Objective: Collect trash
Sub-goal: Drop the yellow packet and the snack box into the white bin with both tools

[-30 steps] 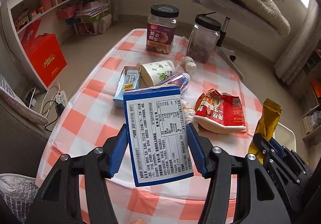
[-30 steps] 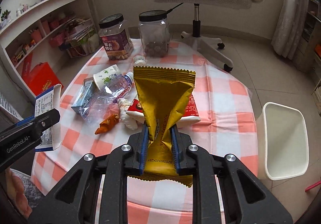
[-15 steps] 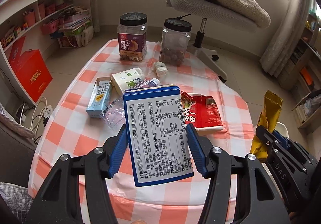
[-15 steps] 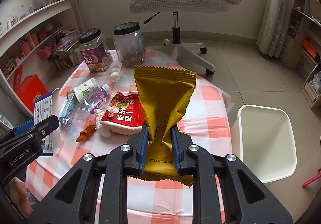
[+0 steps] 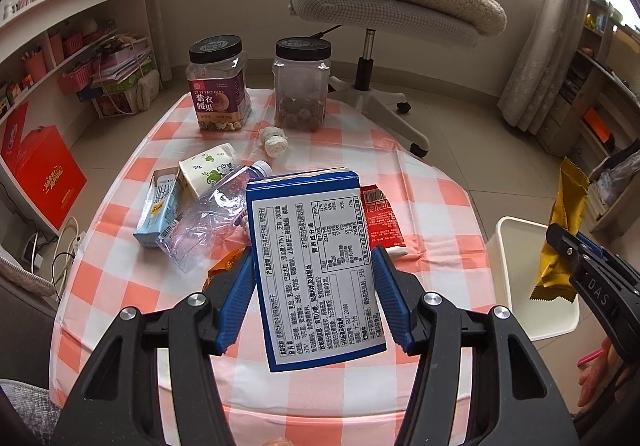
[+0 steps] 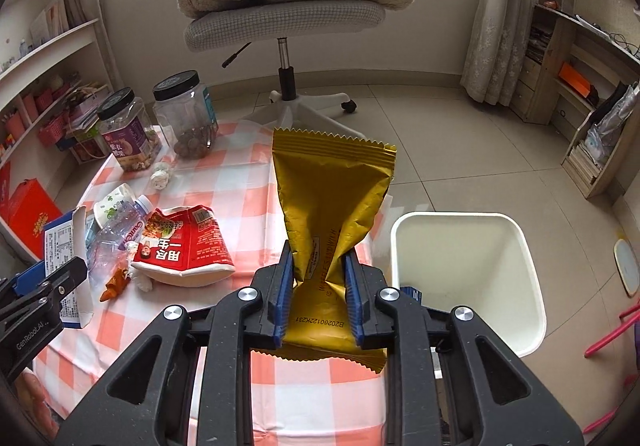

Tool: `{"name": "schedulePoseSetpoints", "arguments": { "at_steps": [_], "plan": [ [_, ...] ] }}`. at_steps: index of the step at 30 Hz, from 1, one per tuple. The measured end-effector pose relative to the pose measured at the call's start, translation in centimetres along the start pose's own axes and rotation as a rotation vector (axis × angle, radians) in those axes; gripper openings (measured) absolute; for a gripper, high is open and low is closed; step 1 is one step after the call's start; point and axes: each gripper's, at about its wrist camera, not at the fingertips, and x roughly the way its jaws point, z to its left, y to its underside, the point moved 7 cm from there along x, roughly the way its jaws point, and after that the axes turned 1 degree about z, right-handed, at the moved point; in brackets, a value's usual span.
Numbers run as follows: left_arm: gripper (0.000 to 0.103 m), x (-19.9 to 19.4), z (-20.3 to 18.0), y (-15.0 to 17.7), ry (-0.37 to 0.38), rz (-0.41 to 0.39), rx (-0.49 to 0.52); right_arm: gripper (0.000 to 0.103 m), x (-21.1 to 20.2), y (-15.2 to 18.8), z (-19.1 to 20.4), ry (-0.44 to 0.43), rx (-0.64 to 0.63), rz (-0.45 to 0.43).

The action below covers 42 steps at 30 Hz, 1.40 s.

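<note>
The left gripper [image 5: 314,300] clamps a blue box [image 5: 316,266] by its sides, label panel facing the camera, held above the near edge of a table [image 5: 120,286] in orange-and-white check. The right gripper [image 6: 318,292] pinches a gold wrapper [image 6: 330,206] at its crumpled lower part, its top standing upright. Just to its right, on the floor beside the table, stands a white bin [image 6: 516,246]. Ahead and left of the right gripper lie a red snack bag [image 6: 180,246], a crushed plastic bottle [image 6: 116,230] and a paper cup [image 6: 112,202]. Farther off stand two black-lidded jars [image 6: 130,128], with an office chair [image 6: 284,22] beyond the table.
</note>
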Motion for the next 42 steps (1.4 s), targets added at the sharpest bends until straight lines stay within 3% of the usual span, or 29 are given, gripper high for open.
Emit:
{"name": "schedulePoseSetpoints", "arguments": {
  "at_steps": [7, 9, 12, 13, 14, 19, 28, 36, 39, 42],
  "plan": [
    [0.057, 0.8, -2.5, 0.3, 0.019, 0.009, 0.039, 0.027, 0.7, -0.4, -6.6, 0.107, 0.085, 0.018],
    [0.057, 0.9, -3.3, 0.4, 0.026, 0.01, 0.046, 0.035, 0.8, -0.6, -8.4, 0.134, 0.113, 0.02],
    [0.057, 1.3, -4.6, 0.5, 0.043, 0.015, 0.056, 0.063, 0.3, -0.9, -10.8, 0.188, 0.148, 0.002],
    [0.057, 1.5, -5.2, 0.6, 0.052, 0.021, 0.059, 0.077, 0.1, -1.0, -11.5, 0.201, 0.158, -0.005],
    [0.057, 1.6, -5.8, 0.7, 0.065, 0.029, 0.061, 0.083, -0.2, -1.0, -12.3, 0.215, 0.174, -0.016],
    [0.057, 2.4, -10.4, 1.4, 0.143, 0.054, 0.11, 0.095, -2.0, -1.3, -16.1, 0.244, 0.278, -0.053],
    [0.057, 4.2, -20.6, 2.4, 0.259, 0.117, 0.183, 0.096, -4.3, -1.7, -21.4, 0.252, 0.42, -0.111],
    [0.058, 3.8, -29.4, 1.7, 0.35, 0.117, 0.25, 0.096, -6.2, -1.3, -25.8, 0.262, 0.527, -0.151],
    [0.061, 3.6, -31.6, 1.4, 0.405, 0.128, 0.264, 0.096, -6.5, -1.0, -26.7, 0.267, 0.544, -0.155],
    [0.073, 3.7, -32.7, 1.2, 0.412, 0.123, 0.277, 0.096, -6.6, -0.9, -27.0, 0.275, 0.549, -0.157]
  ]
}}
